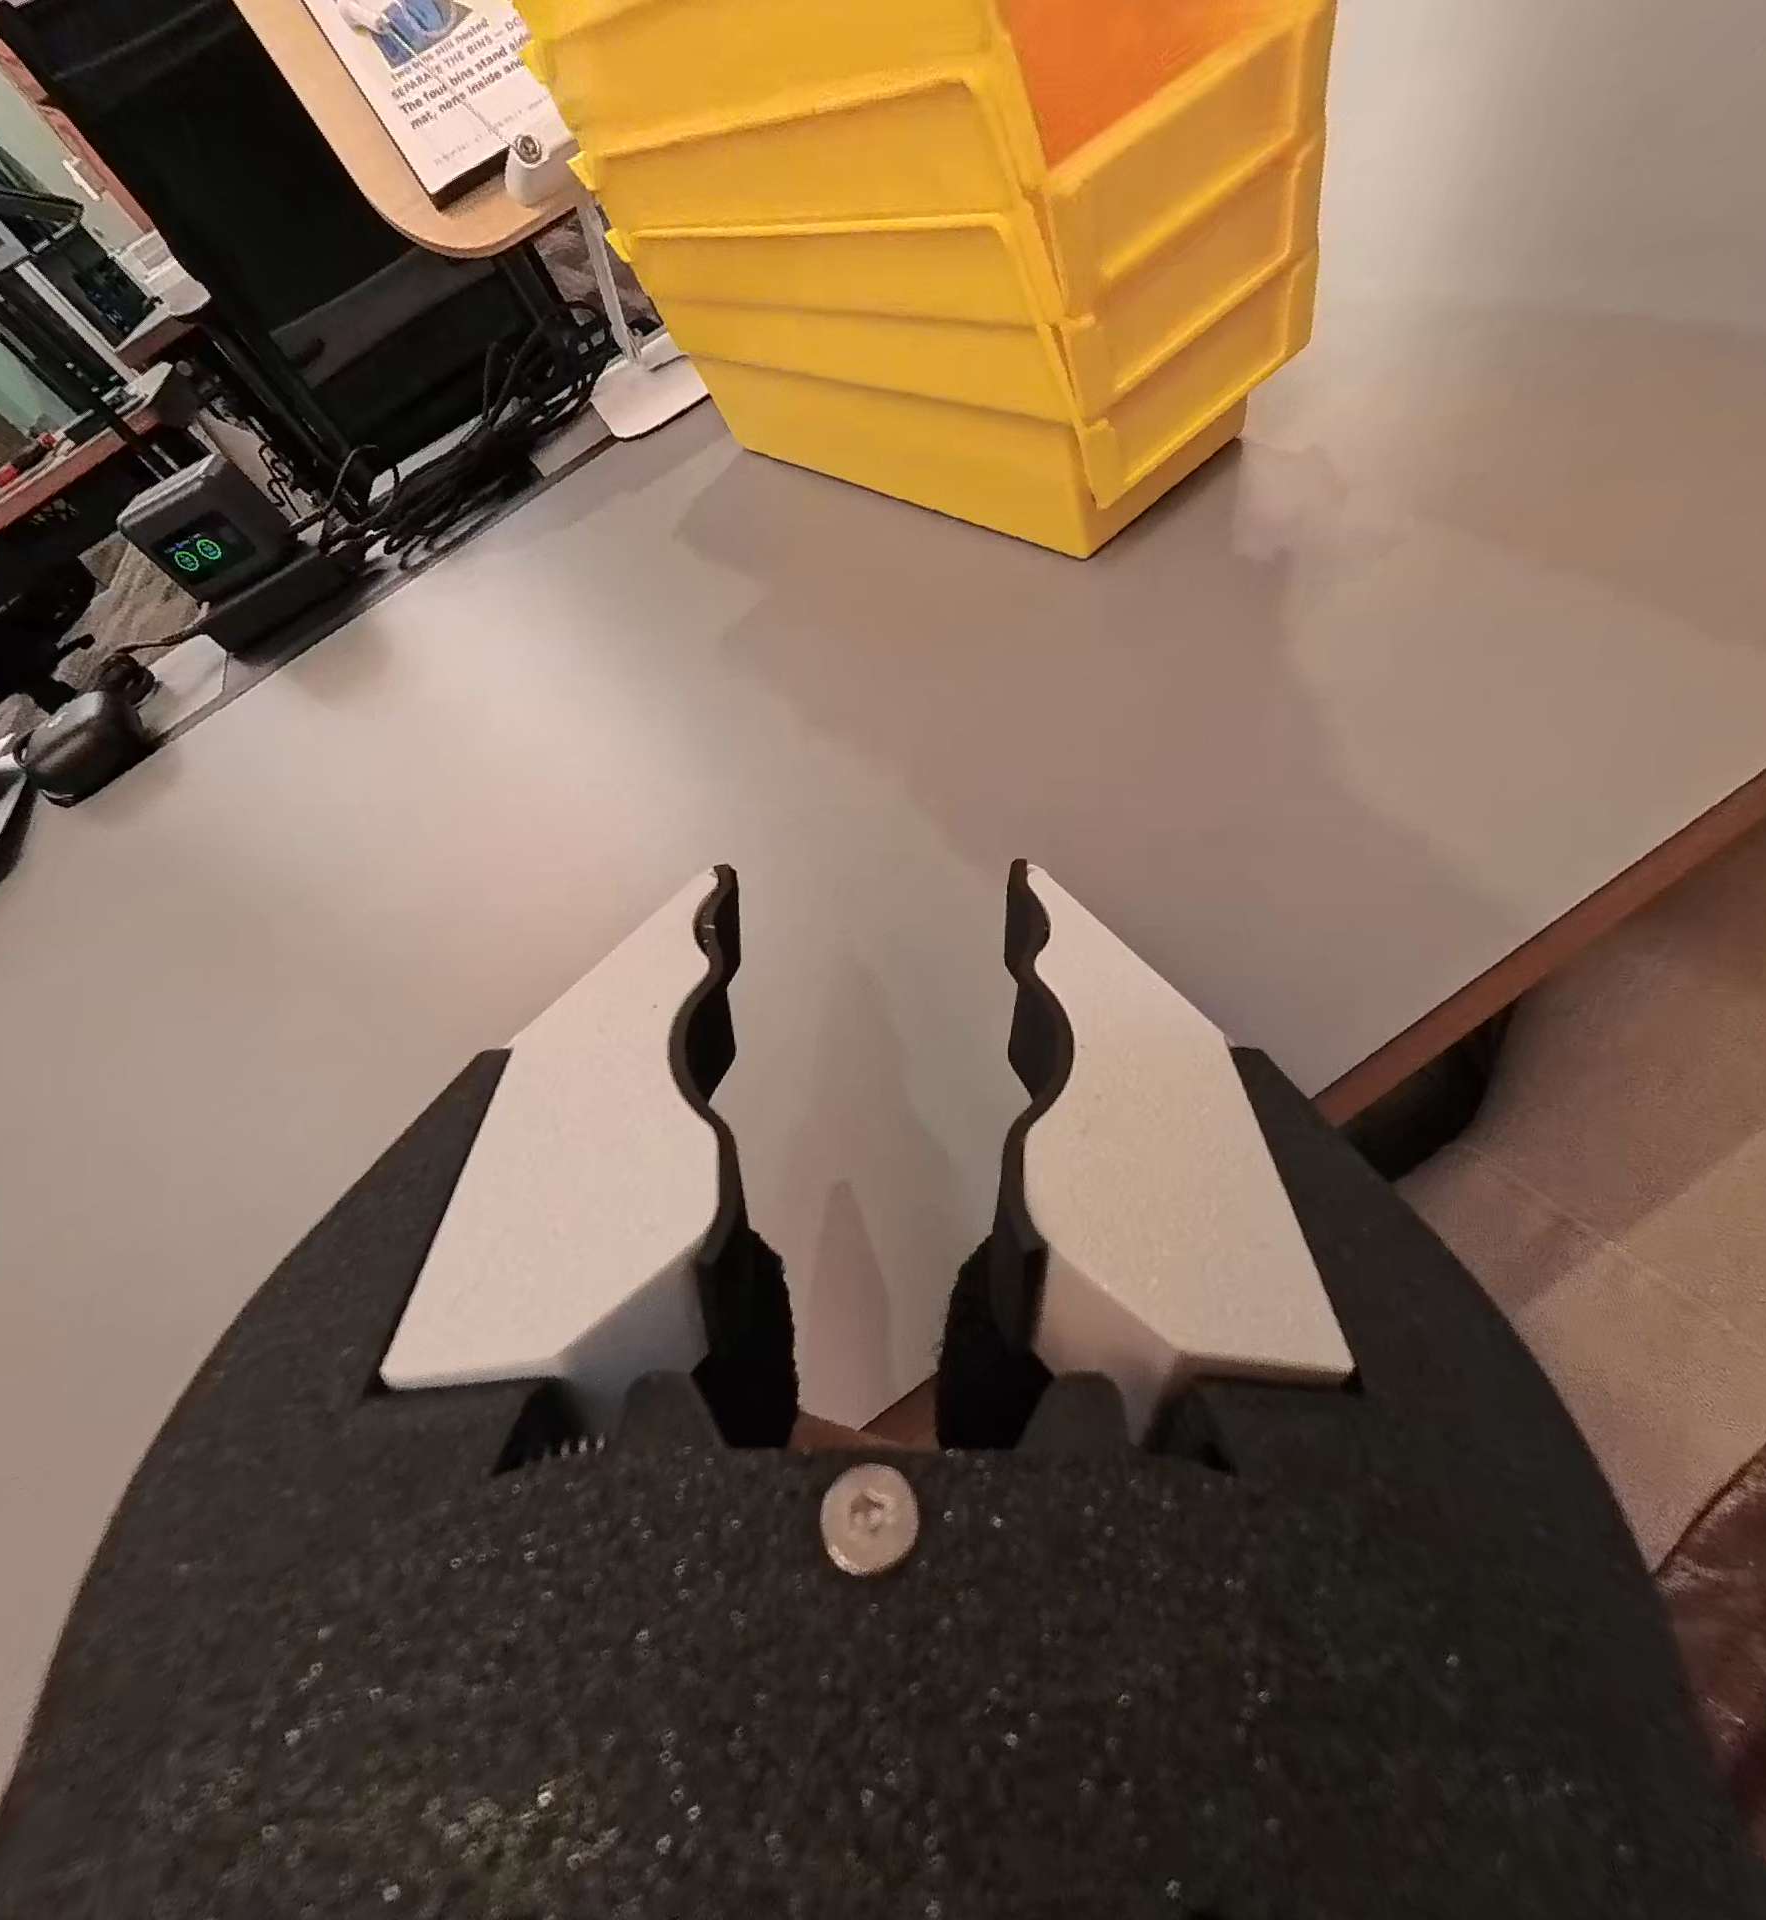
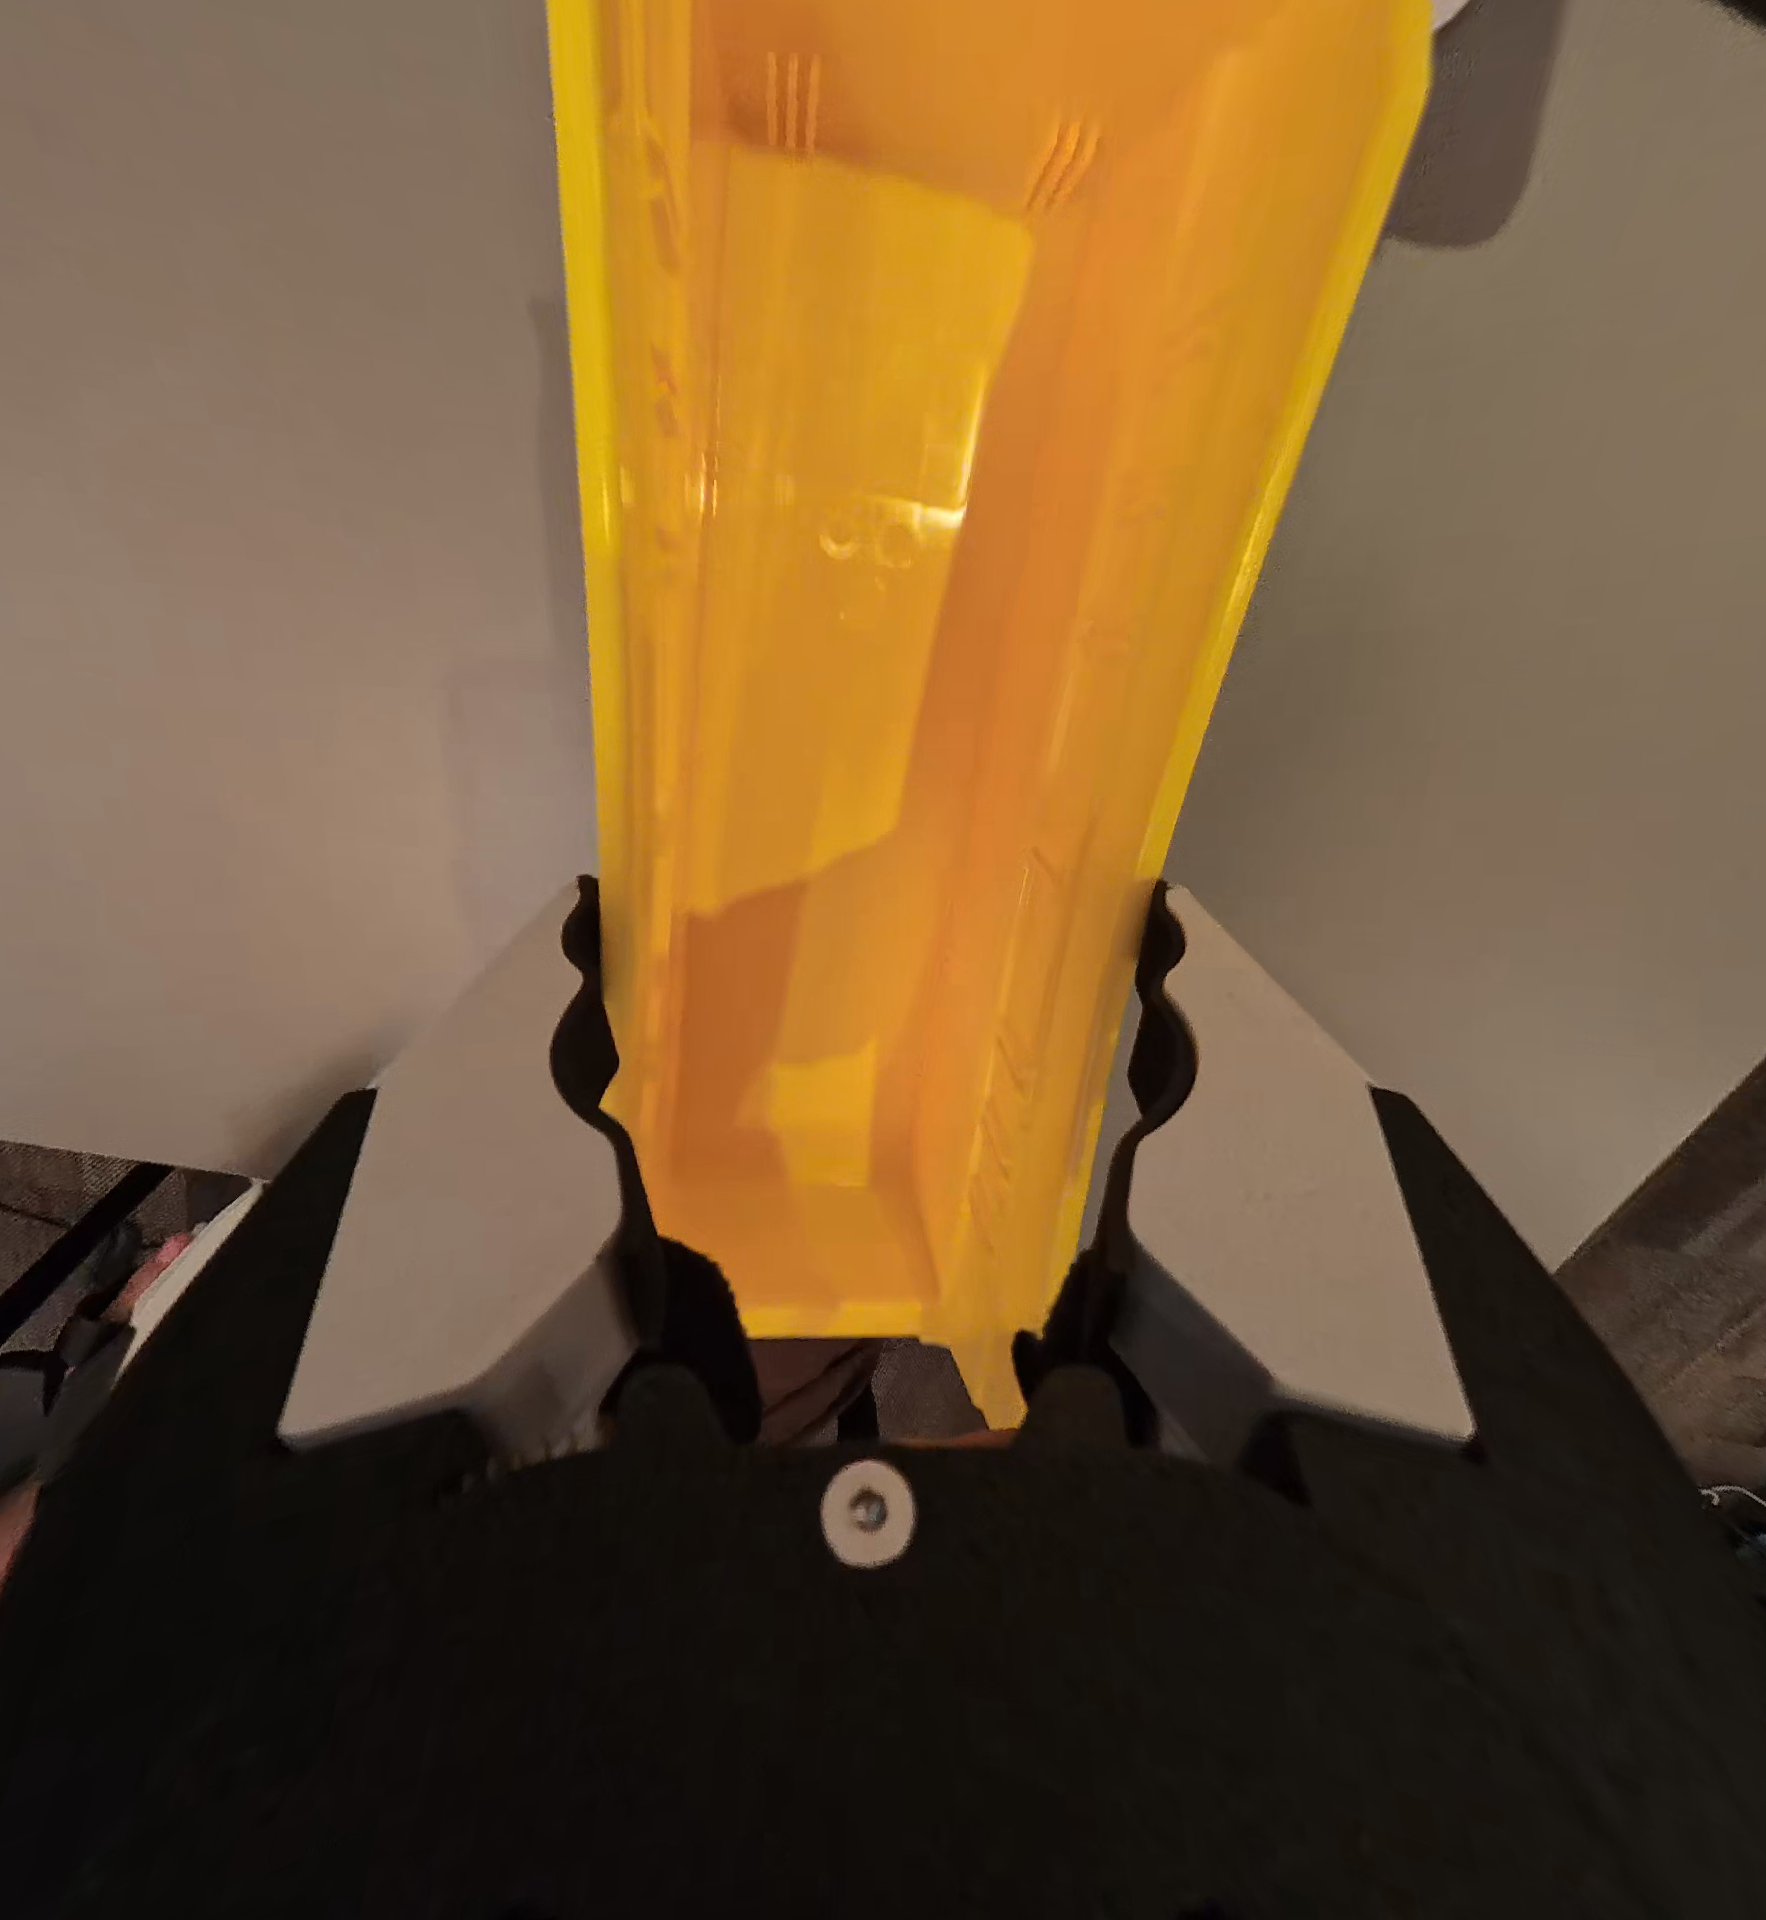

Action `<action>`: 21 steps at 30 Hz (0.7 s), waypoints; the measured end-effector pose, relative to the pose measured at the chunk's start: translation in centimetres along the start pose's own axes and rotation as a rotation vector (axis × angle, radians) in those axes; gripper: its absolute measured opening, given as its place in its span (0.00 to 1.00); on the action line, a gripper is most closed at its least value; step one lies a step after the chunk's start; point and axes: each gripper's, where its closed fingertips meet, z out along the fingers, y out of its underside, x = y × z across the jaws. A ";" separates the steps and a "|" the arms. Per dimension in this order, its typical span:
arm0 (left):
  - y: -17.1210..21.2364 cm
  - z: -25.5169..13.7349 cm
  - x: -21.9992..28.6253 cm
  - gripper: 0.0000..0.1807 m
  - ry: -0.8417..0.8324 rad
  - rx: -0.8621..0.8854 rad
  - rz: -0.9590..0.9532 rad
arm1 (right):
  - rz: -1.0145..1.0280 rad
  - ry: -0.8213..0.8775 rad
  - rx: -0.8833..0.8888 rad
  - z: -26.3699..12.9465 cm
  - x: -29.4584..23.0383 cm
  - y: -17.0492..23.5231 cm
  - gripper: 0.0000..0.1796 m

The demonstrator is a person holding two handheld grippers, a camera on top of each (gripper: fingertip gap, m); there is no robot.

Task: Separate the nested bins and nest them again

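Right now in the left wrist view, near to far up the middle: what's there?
Left gripper, open and empty → bare stretch of grey table → stack of nested yellow bins standing on the table.

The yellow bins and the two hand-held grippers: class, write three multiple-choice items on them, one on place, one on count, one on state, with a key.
1. Where does the stack of yellow bins stand?
A. on the grey table
B. on the floor
C. on a chair

2. How many bins show in that stack in the left wrist view?
A. one
B. two
C. at least four

3. What is the left hand-held gripper doing?
A. gripping a bin
B. open, holding nothing
C. shut on a cable

Key: 1 A, its base rests on the tabletop; 2 C, four stepped rims show; 3 B, bare table shows between its fingers.
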 end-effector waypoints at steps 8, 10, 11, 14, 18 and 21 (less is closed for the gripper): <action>0.0 0.0 0.2 0.27 0.001 -0.001 0.011 | -0.012 0.012 -0.006 -4.1 1.0 0.9 0.56; 0.0 0.0 0.2 0.27 0.001 -0.002 0.010 | -0.008 0.012 0.014 -5.2 1.5 1.0 0.56; 0.0 0.0 0.2 0.27 0.002 -0.002 0.011 | -0.004 0.030 0.019 -5.8 2.1 1.0 0.56; 0.0 0.0 0.3 0.27 0.001 -0.003 0.014 | 0.004 0.077 0.040 -8.0 4.2 1.4 0.57; 0.1 -0.1 0.1 0.27 -0.005 -0.004 0.022 | 0.046 0.125 0.064 -10.1 8.5 2.2 0.57; 0.2 -0.2 -0.1 0.27 -0.007 -0.007 0.010 | 0.092 0.151 0.062 -10.1 12.7 3.4 0.57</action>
